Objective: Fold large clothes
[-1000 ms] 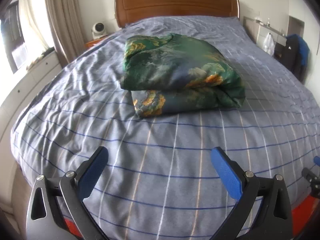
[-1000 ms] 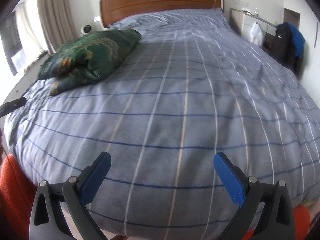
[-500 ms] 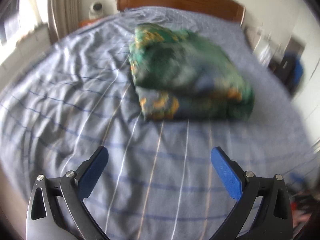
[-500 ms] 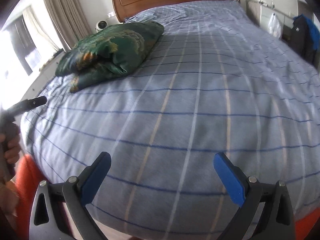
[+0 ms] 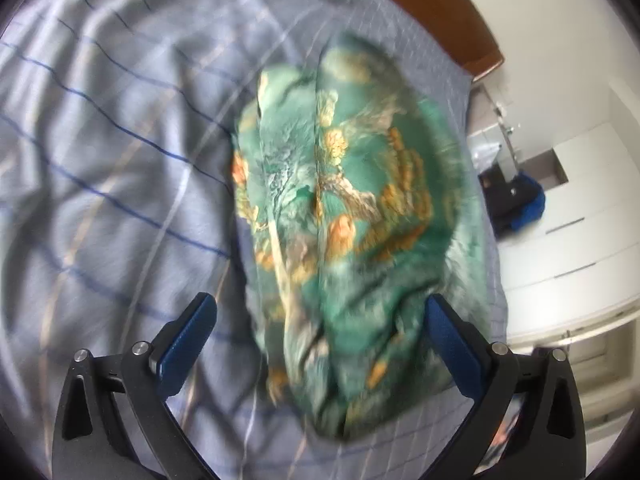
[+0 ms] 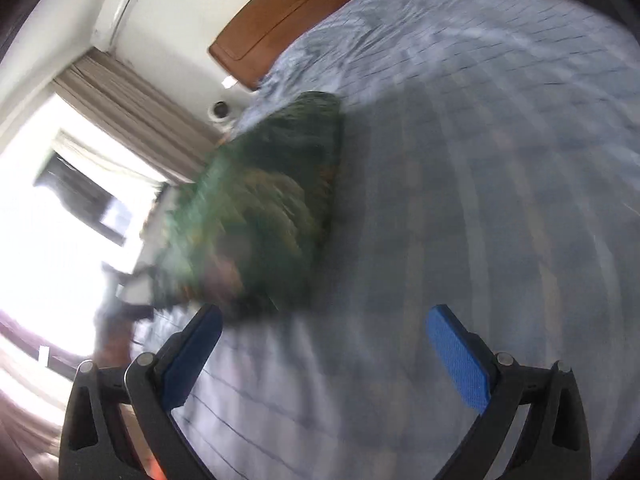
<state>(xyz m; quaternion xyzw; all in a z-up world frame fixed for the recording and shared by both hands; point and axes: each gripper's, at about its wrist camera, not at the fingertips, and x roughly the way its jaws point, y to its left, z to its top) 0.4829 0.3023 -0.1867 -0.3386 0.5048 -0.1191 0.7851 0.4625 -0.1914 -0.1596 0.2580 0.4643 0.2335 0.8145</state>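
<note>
The folded green garment [image 5: 344,220], printed with orange and cream patches, lies in a thick bundle on the bed [image 5: 100,152], on top of a pale blue cover crossed by dark blue and tan lines. In the left wrist view the left hand-held gripper [image 5: 320,336] hangs right over the near end of the bundle with its blue pads spread wide; the near end of the cloth sits between the two fingers, but the motion blur keeps me from telling whether either pad touches it. The right hand-held gripper [image 6: 324,344] is also spread wide and holds nothing; in its tilted, blurred view its left pad sits just beside the near corner of the green garment [image 6: 264,216], while its right pad is over bare bedcover [image 6: 480,160]. The bundle lies toward the left side of the bed as the right camera sees it, with the wooden headboard [image 6: 296,8] at the far end. Beyond the garment on that side are beige curtains [image 6: 132,112] and a bright window [image 6: 52,216]. In the left view, white cabinets [image 5: 576,248] stand to the right of the bed, with something dark and blue [image 5: 516,204] heaped in front of them.
</note>
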